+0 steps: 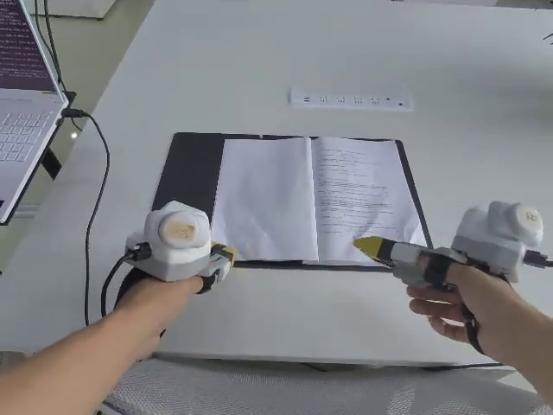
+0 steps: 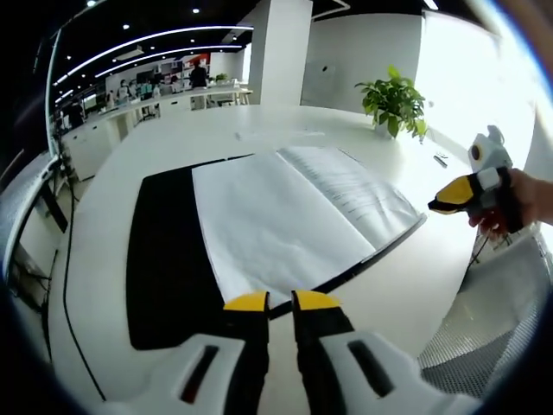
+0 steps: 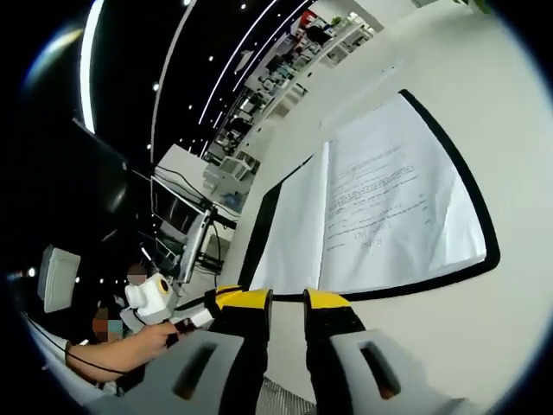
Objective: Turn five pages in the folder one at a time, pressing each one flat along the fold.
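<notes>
A black folder [image 1: 188,173] lies open on the white table. Its left page [image 1: 263,199] is blank and its right page [image 1: 363,194] is printed; both lie flat either side of the fold [image 1: 311,199]. My left gripper [image 1: 223,256] hovers at the folder's near left edge, jaws shut and holding nothing [image 2: 281,301]. My right gripper [image 1: 367,246] is over the near edge of the printed page, also shut with nothing between its jaws [image 3: 288,299]. It shows in the left gripper view [image 2: 449,201], to the right of the folder [image 2: 164,259].
An open laptop [image 1: 22,112] sits at the far left, with a black cable [image 1: 95,199] trailing along the table's left side. A white power strip [image 1: 350,100] lies beyond the folder. A potted plant [image 2: 396,99] stands farther off. The table's front edge [image 1: 302,356] is near my hands.
</notes>
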The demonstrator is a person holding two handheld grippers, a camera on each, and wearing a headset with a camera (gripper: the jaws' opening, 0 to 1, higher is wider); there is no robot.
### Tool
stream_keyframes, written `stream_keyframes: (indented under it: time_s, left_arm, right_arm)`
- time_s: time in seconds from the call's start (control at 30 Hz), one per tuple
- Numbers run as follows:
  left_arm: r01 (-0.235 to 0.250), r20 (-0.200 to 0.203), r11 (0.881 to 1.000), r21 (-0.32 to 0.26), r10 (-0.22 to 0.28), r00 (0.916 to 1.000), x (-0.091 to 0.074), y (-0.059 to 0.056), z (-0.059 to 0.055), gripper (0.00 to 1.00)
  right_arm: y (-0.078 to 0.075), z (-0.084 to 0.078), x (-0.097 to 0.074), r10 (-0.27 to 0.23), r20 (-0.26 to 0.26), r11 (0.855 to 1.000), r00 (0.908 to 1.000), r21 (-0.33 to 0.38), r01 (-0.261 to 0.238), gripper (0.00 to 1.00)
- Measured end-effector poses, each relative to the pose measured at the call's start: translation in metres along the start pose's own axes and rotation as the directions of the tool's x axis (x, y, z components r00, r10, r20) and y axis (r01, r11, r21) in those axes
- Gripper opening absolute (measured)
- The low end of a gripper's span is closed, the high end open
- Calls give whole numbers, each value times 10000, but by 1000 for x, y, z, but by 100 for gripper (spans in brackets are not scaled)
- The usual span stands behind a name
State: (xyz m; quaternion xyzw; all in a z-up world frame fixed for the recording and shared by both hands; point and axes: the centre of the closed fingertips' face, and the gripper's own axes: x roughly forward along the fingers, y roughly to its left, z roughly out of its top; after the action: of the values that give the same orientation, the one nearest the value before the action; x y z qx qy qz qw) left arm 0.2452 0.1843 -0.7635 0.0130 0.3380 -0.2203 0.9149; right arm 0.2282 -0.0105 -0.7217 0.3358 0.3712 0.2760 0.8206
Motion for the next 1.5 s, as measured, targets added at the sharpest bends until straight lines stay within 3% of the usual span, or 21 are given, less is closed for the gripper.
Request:
stream_keyframes:
  time_s: [0.1, 0.23, 0.37, 0.5, 0.57, 0.67, 0.93, 1.2, 1.33, 1.5]
  left_arm:
    - [53, 379, 9999, -126, -48, 9993, -15, -3, 12, 13]
    - [61, 454, 9991, -428, -41, 9990, -34, -7, 20, 29]
    - [212, 532, 9996, -203, -201, 9984, -45, -10, 23, 31]
    - [214, 593, 9996, -187, -203, 9980, -58, -14, 28, 37]
    - [195, 798, 9997, -118, -185, 9966, -65, -18, 34, 41]
    - [73, 891, 10000, 44, -77, 9960, -74, -19, 39, 48]
    - [-58, 977, 9999, 143, 43, 9952, -81, -14, 38, 52]
    - [-140, 641, 9998, 163, 129, 9979, -74, -13, 24, 53]
    - [-60, 425, 9993, 373, 44, 9991, -65, -17, 21, 53]
    - [99, 352, 9987, 500, -116, 9993, -53, -28, 27, 53]
  right_arm:
    - [-2, 10, -23, -585, 577, 9971, 9966, -459, 611, 19]
    - [-3, 19, -48, -1226, 1246, 9871, 9846, -879, 1341, 32]
    - [3, 23, -66, -1253, 1596, 9866, 9792, -842, 1399, 37]
    - [6, 31, -80, -1431, 2154, 9808, 9660, -999, 1675, 40]
    - [6, 34, -87, -1597, 2532, 9743, 9542, -1152, 1936, 43]
    - [5, 31, -93, -1797, 2800, 9676, 9430, -1223, 2207, 45]
    - [-4, 24, -98, -2149, 2732, 9533, 9376, -1500, 2622, 47]
    - [-17, 19, -100, -2411, 2599, 9432, 9351, -1643, 2888, 47]
    - [-23, 15, -100, -2550, 2434, 9341, 9358, -1880, 3034, 48]
    - [-31, 15, -99, -2605, 2287, 9332, 9380, -1895, 3054, 47]
